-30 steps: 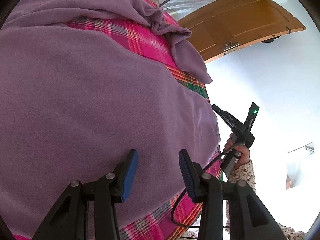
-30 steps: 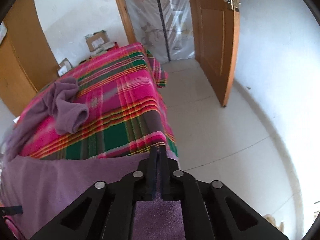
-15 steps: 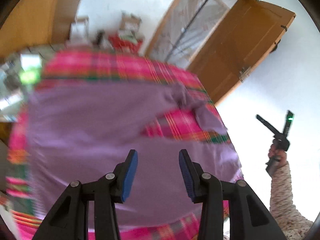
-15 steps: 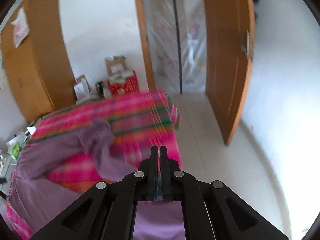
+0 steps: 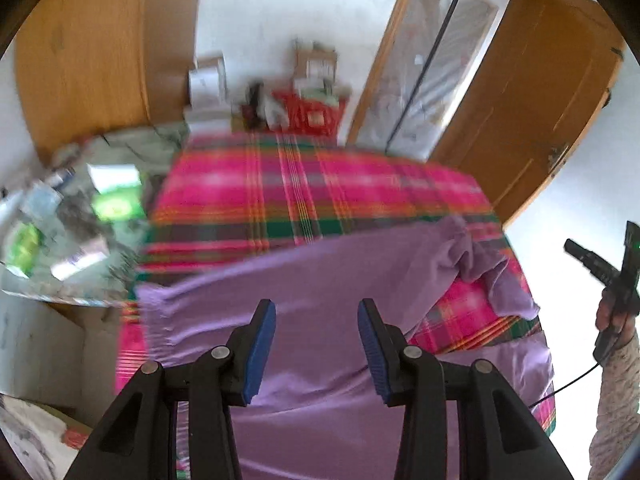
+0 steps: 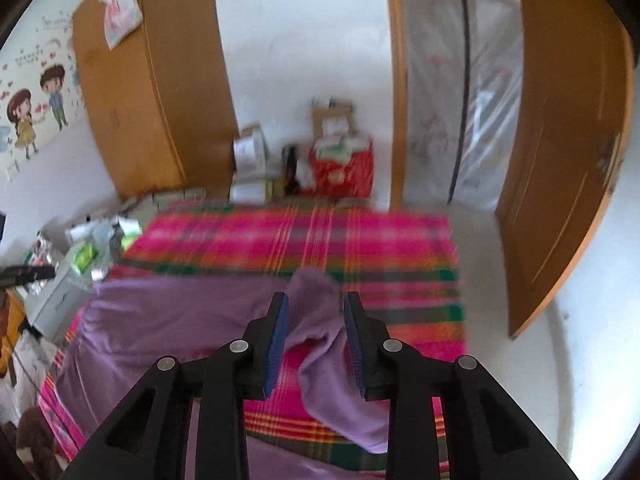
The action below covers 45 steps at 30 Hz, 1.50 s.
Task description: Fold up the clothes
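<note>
While the purple garment [image 5: 320, 280] lies partly folded on the bed [image 5: 320, 192], one sleeve [image 6: 320, 320] loose, left tongs [image 5: 316, 340] gape empty and right tongs [image 6: 314, 340] are opening, gripping nothing.

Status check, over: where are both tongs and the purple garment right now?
Left tongs open, empty. Right tongs opening, nothing clamped, above the bed. Purple garment spread on plaid bedspread, sleeve bunched. Nothing in the way.

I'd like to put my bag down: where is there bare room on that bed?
The far half of the plaid bedspread is free, between the purple garment and the boxes by the wall. The side table is crowded.
</note>
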### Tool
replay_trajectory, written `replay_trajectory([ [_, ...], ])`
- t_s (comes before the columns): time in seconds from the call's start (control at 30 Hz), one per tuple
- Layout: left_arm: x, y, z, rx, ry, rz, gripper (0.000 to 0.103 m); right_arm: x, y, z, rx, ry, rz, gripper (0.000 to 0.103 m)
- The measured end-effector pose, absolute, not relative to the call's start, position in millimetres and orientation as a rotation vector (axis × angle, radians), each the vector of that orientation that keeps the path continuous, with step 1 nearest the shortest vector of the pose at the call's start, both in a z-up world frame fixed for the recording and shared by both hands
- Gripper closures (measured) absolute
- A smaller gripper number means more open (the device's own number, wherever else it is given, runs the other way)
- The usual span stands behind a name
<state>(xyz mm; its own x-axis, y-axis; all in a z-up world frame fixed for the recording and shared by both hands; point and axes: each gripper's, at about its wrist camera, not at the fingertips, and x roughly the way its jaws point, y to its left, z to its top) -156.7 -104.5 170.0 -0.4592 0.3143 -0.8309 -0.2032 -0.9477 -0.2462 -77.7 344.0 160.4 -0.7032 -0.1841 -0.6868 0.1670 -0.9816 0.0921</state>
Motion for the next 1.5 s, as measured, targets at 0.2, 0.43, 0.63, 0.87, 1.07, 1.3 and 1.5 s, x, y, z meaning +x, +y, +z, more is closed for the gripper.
replay_trajectory([
  [0.2, -201.2, -80.8, 116.2, -1.522, -0.072, 2.380, 0.060, -101.6, 324.2, 93.5, 1.251, -0.044, -2.627, 0.073],
  [0.43, -246.1, -49.9, 82.9, -1.560, 0.054, 2.326, 0.060, -113.9, 325.6, 55.7, 1.338, -0.074, -2.591, 0.056],
  [0.63, -276.7, -35.1, 62.6, -1.584, 0.057, 2.314, 0.060, -113.2, 326.0, 46.5, 1.343, -0.030, -2.625, 0.051],
  [0.87, -288.6, -25.4, 41.3, -1.620, 0.031, 2.288, 0.060, -91.1, 313.2, 63.0, 1.156, -0.160, -2.688, 0.051],
  [1.07, -292.5, -15.0, 40.1, -1.582, 0.022, 2.262, 0.060, -85.0, 273.9, 38.8, 1.231, -0.243, -2.427, 0.051],
  [1.3, -289.4, 8.8, 39.8, -1.532, 0.067, 2.213, 0.060, -100.9, 223.5, 9.0, 1.289, -0.303, -2.242, 0.054],
  [1.5, -293.0, 22.6, 38.9, -1.508, 0.090, 2.209, 0.060, -118.2, 204.0, -9.0, 1.344, -0.367, -2.208, 0.054],
])
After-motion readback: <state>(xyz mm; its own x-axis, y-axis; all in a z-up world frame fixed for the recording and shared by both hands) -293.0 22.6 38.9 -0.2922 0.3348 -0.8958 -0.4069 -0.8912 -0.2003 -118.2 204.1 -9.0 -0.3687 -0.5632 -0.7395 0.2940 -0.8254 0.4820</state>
